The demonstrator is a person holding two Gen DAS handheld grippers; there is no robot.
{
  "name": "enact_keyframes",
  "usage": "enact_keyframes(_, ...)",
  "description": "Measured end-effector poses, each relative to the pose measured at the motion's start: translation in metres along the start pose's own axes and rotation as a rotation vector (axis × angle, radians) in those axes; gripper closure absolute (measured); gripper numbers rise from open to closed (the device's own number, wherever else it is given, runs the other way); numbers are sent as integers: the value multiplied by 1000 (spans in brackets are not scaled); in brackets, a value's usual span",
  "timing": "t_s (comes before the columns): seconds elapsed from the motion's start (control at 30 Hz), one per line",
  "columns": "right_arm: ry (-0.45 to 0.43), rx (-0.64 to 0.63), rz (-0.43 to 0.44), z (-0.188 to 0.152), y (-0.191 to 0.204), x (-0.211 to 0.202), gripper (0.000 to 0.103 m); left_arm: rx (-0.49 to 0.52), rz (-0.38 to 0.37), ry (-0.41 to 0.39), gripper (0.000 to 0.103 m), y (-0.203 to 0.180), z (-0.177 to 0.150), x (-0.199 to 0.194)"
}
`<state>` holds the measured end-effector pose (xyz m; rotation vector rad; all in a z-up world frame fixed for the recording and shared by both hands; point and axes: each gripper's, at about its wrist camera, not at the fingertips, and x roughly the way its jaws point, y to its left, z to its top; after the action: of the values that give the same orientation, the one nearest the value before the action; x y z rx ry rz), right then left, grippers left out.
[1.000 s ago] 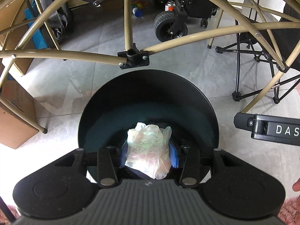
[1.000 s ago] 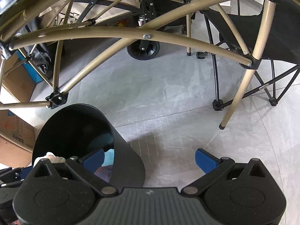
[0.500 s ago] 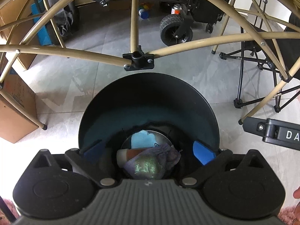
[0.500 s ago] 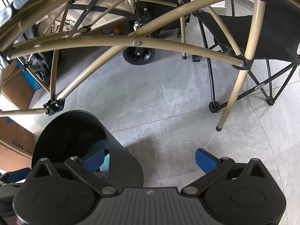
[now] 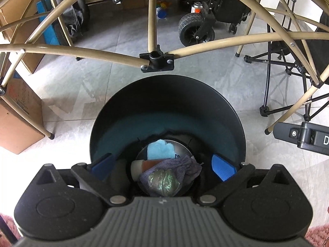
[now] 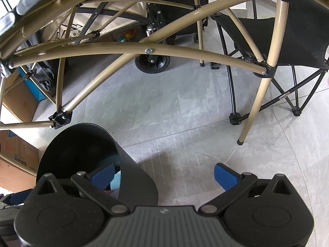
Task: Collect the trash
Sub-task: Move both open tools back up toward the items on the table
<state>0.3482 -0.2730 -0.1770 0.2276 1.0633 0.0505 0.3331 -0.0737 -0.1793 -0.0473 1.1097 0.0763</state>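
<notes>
A round black trash bin (image 5: pixel 168 94) stands on the grey tiled floor, straight below my left gripper (image 5: pixel 162 165). That gripper is open, its blue pads wide apart over the bin's mouth and empty. At the bin's bottom lie a crumpled clear plastic bag (image 5: pixel 163 182), a purple-grey rag (image 5: pixel 185 165), a light blue scrap (image 5: pixel 160 151) and a white and brown tube (image 5: pixel 141 165). In the right wrist view the same bin (image 6: pixel 135 177) is at lower left. My right gripper (image 6: pixel 163 175) is open and empty, straddling the bin's right wall.
Tan metal frame tubes (image 5: pixel 82 51) arch over the bin, joined at a black bracket (image 5: pixel 157 60). Cardboard boxes (image 5: pixel 18 127) stand at left, a black folding chair (image 6: pixel 287 30) at right, a wheeled cart (image 5: pixel 195 30) behind. Pink carpet (image 5: pixel 318 236) edges the near corners.
My left gripper opened and let go of the plastic bag, which dropped onto the trash at the bin's bottom. Both hands stayed where they were.
</notes>
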Motion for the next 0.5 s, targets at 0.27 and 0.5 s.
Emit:
enact_keyframes(0.27, 1, -2, 1, 0, 1, 0, 0, 0, 0, -2, 0, 1, 0, -2)
enact_keyframes(0.5, 0, -7, 3, 0, 4, 0, 0, -18, 9, -8, 0, 6, -1, -4)
